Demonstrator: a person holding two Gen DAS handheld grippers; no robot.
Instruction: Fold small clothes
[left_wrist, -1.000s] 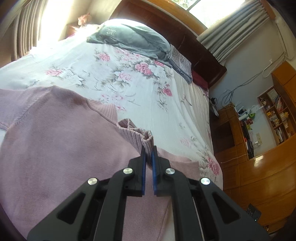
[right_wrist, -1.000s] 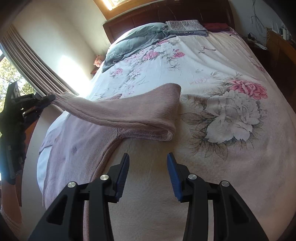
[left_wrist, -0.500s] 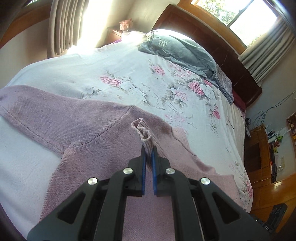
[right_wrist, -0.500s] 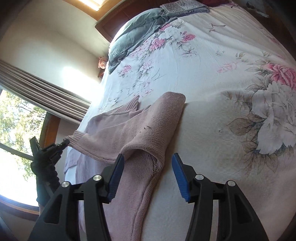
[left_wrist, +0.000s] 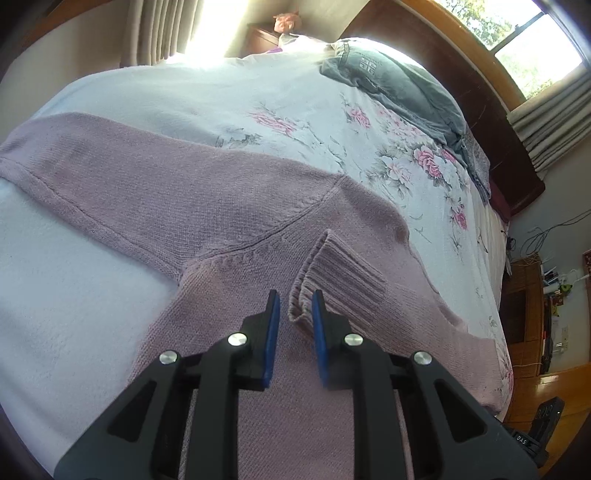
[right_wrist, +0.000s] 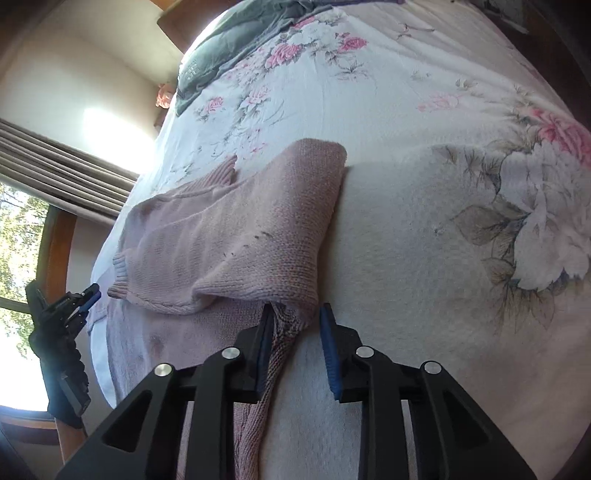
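A pink knit sweater (left_wrist: 177, 192) lies flat on the floral bed. One sleeve is folded across its body, and the ribbed cuff (left_wrist: 340, 280) rests on the chest. My left gripper (left_wrist: 294, 306) is open just above the body, with the cuff's end lying loose between its fingers. In the right wrist view the folded sleeve (right_wrist: 258, 229) crosses the sweater, and my right gripper (right_wrist: 295, 321) is open at the sweater's side edge (right_wrist: 282, 332), which sits beside the left finger. The left gripper (right_wrist: 90, 295) shows small at the far left.
The floral bedspread (right_wrist: 443, 184) stretches out to the right of the sweater. A grey pillow (left_wrist: 399, 81) and folded cloth lie by the wooden headboard (left_wrist: 461, 74). Curtains and windows stand behind; wooden shelving (left_wrist: 535, 295) lines the wall right of the bed.
My left gripper carried the cuff across the sweater, lowered it onto the chest and opened, letting it go. My right gripper stayed open and came down to the sweater's side edge.
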